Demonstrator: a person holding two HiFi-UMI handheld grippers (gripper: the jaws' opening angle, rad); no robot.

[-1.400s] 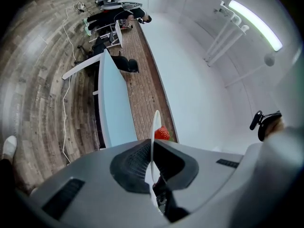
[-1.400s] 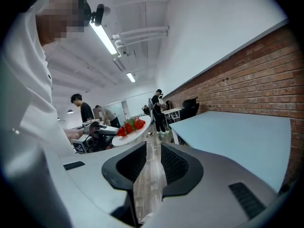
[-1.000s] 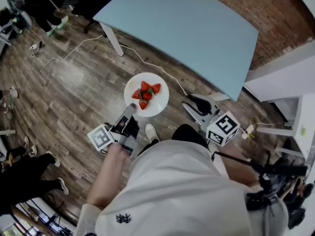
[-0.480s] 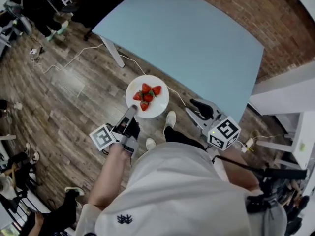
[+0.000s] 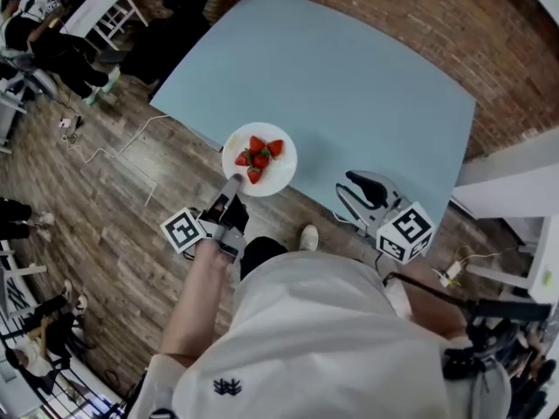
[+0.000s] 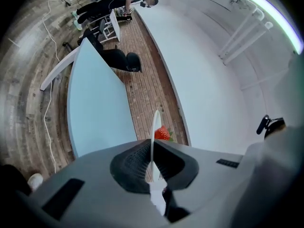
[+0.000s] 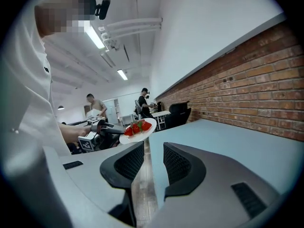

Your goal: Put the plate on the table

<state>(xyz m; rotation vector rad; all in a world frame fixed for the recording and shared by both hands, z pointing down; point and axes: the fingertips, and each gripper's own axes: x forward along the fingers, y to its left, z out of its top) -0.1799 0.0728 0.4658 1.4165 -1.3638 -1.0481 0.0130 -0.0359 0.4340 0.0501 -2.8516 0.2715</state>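
A white plate [image 5: 279,178] carrying several strawberries [image 5: 258,158] hangs in the air over the near edge of the light-blue table [image 5: 349,77]. My left gripper [image 5: 234,182] is shut on the plate's near rim. In the left gripper view the plate [image 6: 155,125] stands edge-on between the jaws, with a strawberry [image 6: 162,134] beside it. My right gripper [image 5: 354,192] hangs open and empty to the right, at the table's near edge. From the right gripper [image 7: 153,161] I see the plate [image 7: 151,124] and the left gripper [image 7: 113,130] holding it level.
A red brick wall [image 5: 410,16] runs behind the table. White furniture [image 5: 515,190] stands at the right. Cables [image 5: 113,151] lie on the wooden floor [image 5: 96,225] to the left, where people [image 5: 52,46] sit near a white table [image 5: 105,11]. My shoe [image 5: 307,236] is below the plate.
The left gripper has carried the plate forward from above the floor to over the table's near edge. The right gripper has moved forward alongside and stays open.
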